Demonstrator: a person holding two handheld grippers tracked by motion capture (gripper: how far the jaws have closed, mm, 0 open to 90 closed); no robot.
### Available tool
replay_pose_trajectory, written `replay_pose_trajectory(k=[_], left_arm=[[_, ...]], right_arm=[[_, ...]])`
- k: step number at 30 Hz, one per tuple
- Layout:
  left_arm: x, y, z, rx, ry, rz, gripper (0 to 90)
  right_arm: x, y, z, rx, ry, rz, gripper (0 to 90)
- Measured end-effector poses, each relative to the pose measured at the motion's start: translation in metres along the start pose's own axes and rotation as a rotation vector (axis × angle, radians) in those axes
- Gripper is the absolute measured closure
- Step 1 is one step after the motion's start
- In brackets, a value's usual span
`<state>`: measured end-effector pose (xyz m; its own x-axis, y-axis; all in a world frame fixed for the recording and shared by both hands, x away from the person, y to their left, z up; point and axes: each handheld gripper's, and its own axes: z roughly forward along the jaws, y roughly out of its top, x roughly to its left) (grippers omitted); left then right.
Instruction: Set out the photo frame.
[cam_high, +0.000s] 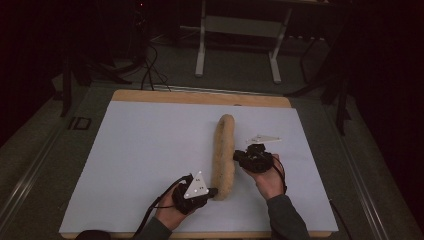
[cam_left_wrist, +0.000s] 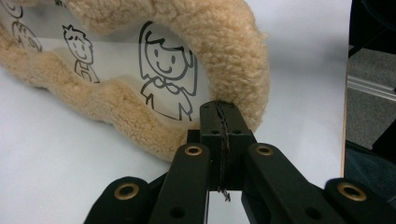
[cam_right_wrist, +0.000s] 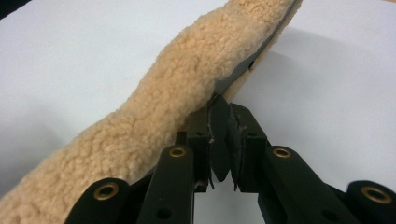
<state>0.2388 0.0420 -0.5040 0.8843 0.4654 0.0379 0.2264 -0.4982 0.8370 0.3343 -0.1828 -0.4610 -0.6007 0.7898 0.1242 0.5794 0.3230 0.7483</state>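
Observation:
A long tan fleece piece (cam_high: 224, 152) lies folded lengthwise on the white sheet (cam_high: 145, 150), running from near to far. Its inner lining (cam_left_wrist: 163, 70) is white with black cartoon children printed on it. My left gripper (cam_high: 212, 191) is shut on the near end of the fleece; in the left gripper view the jaws (cam_left_wrist: 219, 109) pinch the fluffy rim. My right gripper (cam_high: 237, 157) is shut on the fleece's right edge about halfway along. In the right gripper view the jaws (cam_right_wrist: 220, 103) clamp the edge where fleece (cam_right_wrist: 177, 93) meets the grey lining.
The white sheet covers a wooden tabletop (cam_high: 200, 97) whose far edge shows. Beyond the table stand a white metal frame (cam_high: 240, 30) and loose cables (cam_high: 150, 70) on a dark floor. Bare sheet lies to the left of the fleece.

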Motion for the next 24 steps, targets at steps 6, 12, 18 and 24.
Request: replay_pose_trajectory(k=[6,12,18,24], left_arm=[[-0.005,0.004,0.008,-0.010,-0.013,-0.001,90.0],[-0.011,0.010,0.018,-0.014,-0.014,0.009,90.0],[-0.013,0.014,0.027,-0.016,-0.007,0.005,90.0],[-0.012,0.016,0.036,-0.006,0.026,-0.003,90.0]], right_arm=[[0.000,0.002,0.002,0.013,0.003,0.004,81.1],[-0.001,0.003,0.003,0.028,0.011,-0.002,82.7],[-0.002,0.004,0.003,0.040,0.020,-0.005,84.0],[-0.001,0.005,0.003,0.053,0.034,-0.025,87.5]])
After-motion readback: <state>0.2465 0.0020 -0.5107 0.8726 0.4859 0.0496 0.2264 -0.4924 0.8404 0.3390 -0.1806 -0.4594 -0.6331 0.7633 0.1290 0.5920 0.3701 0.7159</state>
